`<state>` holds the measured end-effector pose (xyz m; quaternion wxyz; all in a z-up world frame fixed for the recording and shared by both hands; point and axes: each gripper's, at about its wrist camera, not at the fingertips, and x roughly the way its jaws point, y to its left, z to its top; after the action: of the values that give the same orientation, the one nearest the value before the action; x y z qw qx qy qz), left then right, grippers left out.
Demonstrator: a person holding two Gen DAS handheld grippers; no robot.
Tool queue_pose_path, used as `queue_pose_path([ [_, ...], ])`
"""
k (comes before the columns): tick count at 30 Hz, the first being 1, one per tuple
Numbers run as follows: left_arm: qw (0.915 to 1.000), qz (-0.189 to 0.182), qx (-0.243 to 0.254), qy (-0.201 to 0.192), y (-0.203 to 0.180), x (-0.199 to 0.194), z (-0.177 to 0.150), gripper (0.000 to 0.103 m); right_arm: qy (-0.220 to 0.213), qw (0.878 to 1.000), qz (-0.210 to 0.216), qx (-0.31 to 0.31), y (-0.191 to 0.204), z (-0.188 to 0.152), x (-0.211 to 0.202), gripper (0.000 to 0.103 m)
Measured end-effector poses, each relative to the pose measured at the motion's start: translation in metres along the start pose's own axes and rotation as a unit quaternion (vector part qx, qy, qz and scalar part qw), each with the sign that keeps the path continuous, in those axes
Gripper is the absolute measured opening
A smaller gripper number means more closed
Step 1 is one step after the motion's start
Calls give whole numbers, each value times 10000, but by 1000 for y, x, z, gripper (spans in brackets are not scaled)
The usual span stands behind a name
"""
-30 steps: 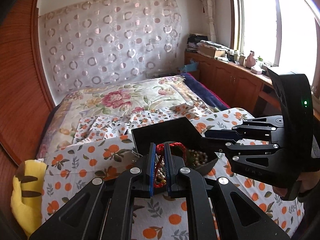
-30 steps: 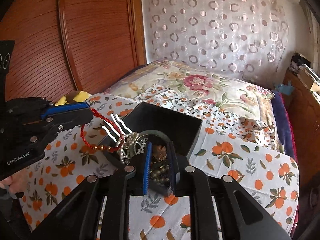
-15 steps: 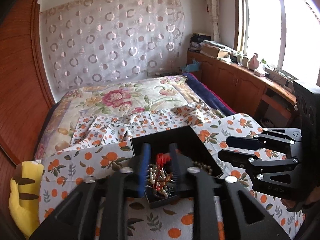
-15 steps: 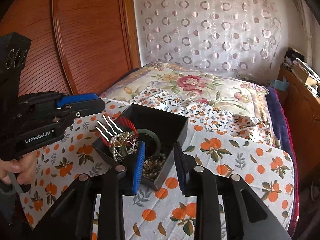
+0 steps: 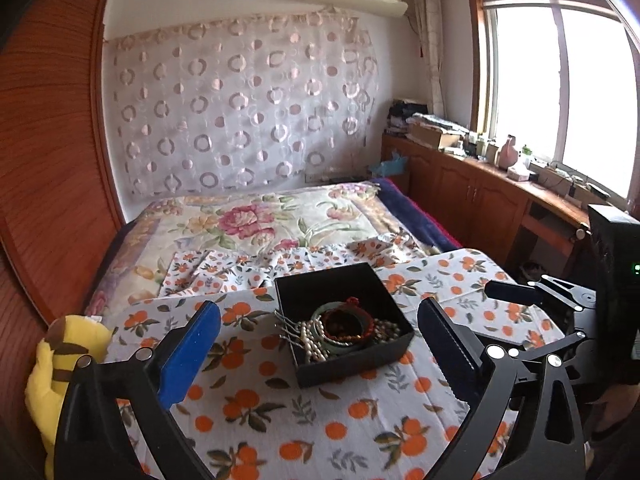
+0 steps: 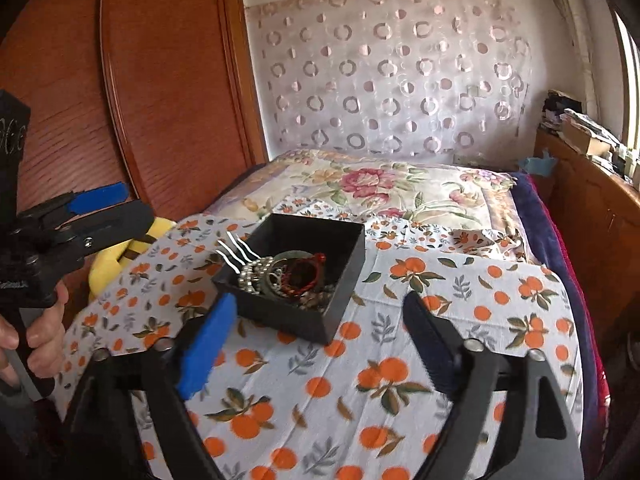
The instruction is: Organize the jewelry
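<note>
A black open box (image 5: 394,354) (image 6: 344,298) sits on an orange-print cloth. It holds a red cord bracelet (image 5: 362,326) (image 6: 308,270), a green bangle (image 5: 320,318), pearl strands (image 5: 310,344) (image 6: 254,276) and a silver hair comb (image 6: 236,252) leaning over its left rim. My left gripper (image 5: 318,328) is open and empty, pulled back from the box. My right gripper (image 6: 316,316) is open and empty, just in front of the box. The right gripper also shows in the left wrist view (image 5: 516,300), and the left gripper in the right wrist view (image 6: 112,204).
The orange-print cloth (image 5: 280,420) (image 6: 460,320) covers a raised surface at the foot of a floral bed (image 5: 260,224). A yellow plush toy (image 5: 60,356) (image 6: 108,264) lies at the left edge. A wooden wardrobe (image 6: 140,100) stands left, wooden cabinets (image 5: 480,204) right.
My left gripper let go of the red cord bracelet, which now lies in the box. Both grippers opened wide and drew back from the box.
</note>
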<state>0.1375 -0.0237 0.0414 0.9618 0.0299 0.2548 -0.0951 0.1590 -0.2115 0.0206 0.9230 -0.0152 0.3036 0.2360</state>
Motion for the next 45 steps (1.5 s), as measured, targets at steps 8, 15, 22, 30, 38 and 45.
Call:
queue_pose_path([
  [8,9992,388,93,-31,-9,-35,-16,95,-512,9983,-208,168,18,-7,-47,100],
  [15,9985,537,-105,18,-3,-51,-39,95,-710,9948,-678,270,34,-25,-74,100],
  [22,9976,668,-204,-14,3,-61,-56,95,-759,9929,-867,311,40,-38,-83,100],
  [30,9972,701,-271,8,3,-59,-61,95,-774,9926,-881,315,40,-41,-84,100],
  [38,9968,736,-323,24,4,-58,-64,95,-802,9918,-946,303,42,-45,-85,100],
  [45,9968,734,-328,20,4,-58,-64,95,-797,9919,-941,298,42,-47,-85,100],
])
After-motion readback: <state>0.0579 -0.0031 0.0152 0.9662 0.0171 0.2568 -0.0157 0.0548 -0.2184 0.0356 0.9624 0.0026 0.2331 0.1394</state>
